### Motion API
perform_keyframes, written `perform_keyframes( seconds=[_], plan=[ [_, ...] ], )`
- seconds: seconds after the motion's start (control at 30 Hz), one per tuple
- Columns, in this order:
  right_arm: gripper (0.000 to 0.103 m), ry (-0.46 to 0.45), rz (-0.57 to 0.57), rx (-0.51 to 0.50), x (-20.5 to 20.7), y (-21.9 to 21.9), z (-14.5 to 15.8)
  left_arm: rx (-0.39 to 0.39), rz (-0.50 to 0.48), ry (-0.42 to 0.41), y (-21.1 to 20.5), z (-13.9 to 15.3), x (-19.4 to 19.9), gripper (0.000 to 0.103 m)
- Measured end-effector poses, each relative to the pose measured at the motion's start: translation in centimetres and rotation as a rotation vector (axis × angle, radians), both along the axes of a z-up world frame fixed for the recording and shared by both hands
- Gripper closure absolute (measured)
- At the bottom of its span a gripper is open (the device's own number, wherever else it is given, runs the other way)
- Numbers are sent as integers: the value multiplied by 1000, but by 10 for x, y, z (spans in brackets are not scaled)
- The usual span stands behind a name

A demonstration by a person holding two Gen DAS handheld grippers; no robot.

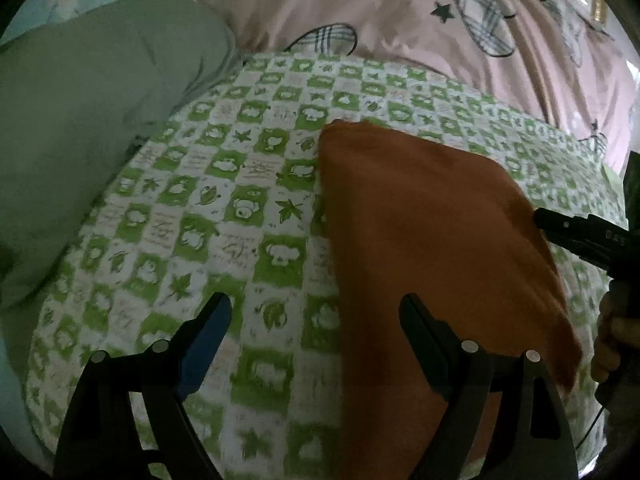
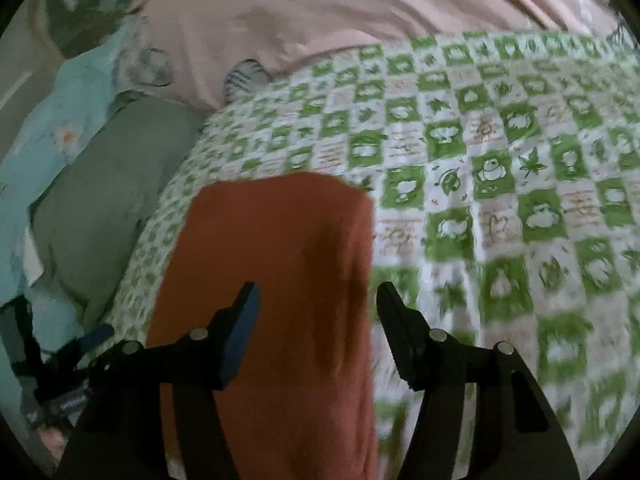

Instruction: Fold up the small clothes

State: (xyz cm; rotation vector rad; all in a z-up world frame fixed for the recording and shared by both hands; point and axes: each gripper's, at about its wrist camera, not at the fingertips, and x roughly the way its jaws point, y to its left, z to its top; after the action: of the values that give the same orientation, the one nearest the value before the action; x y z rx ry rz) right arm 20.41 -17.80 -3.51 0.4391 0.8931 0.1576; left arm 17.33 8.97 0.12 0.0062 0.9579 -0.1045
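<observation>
Left gripper [image 1: 316, 320], hand [image 1: 608, 344] alongside only.

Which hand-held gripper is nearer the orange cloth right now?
Right. The right hand-held gripper hangs open directly over the orange cloth. The left hand-held gripper is open over its left edge, mostly above the green checked sheet.

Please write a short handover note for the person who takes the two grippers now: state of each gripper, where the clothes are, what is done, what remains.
Left gripper: open, holding nothing, over the left edge of the orange cloth.
Right gripper: open, holding nothing, over the cloth's right edge.
The cloth lies as a narrow strip on the green checked sheet, apparently already folded lengthwise.
A grey-green garment lies to the left, untouched.
Left: probably fold the orange strip across, then the grey-green one.
</observation>
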Motion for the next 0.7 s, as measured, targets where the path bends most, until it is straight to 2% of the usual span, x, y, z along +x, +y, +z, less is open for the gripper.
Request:
perform_keyframes(
  seconds=[0.07, 0.13, 0.2, 0.27, 0.33, 0.43, 0.5, 0.6, 0.7],
  plan=[
    [47, 28, -12, 24, 17, -5, -13, 6, 12, 14, -1, -8, 14, 17],
    [87, 47, 10, 64, 27, -6, -21, 4, 10, 25, -3, -15, 25, 22],
    [91, -13, 0, 65, 23, -6, -10, -5, -13, 30, -6, -16, 30, 35],
    [92, -112, 2, 53, 10, -4, 11, 19, -29, 14, -12, -14, 29, 35],
    [92, -126, -11, 28, 5, -3, 14, 65, -43, 4, -21, -18, 29, 35],
    [92, -39, -24, -38, 19, 1, -13, 93, -57, 4, -28, -28, 32, 34],
    [90, -8, -33, -11, 21, -3, -28, 99, -59, -2, -28, -29, 31, 32],
    [79, -14, -58, -21, 16, -6, -22, 75, -48, 15, -23, -27, 32, 32],
    [77, -25, -76, -33, 4, -7, -10, 59, -30, 23, -19, -21, 28, 32]
  ],
)
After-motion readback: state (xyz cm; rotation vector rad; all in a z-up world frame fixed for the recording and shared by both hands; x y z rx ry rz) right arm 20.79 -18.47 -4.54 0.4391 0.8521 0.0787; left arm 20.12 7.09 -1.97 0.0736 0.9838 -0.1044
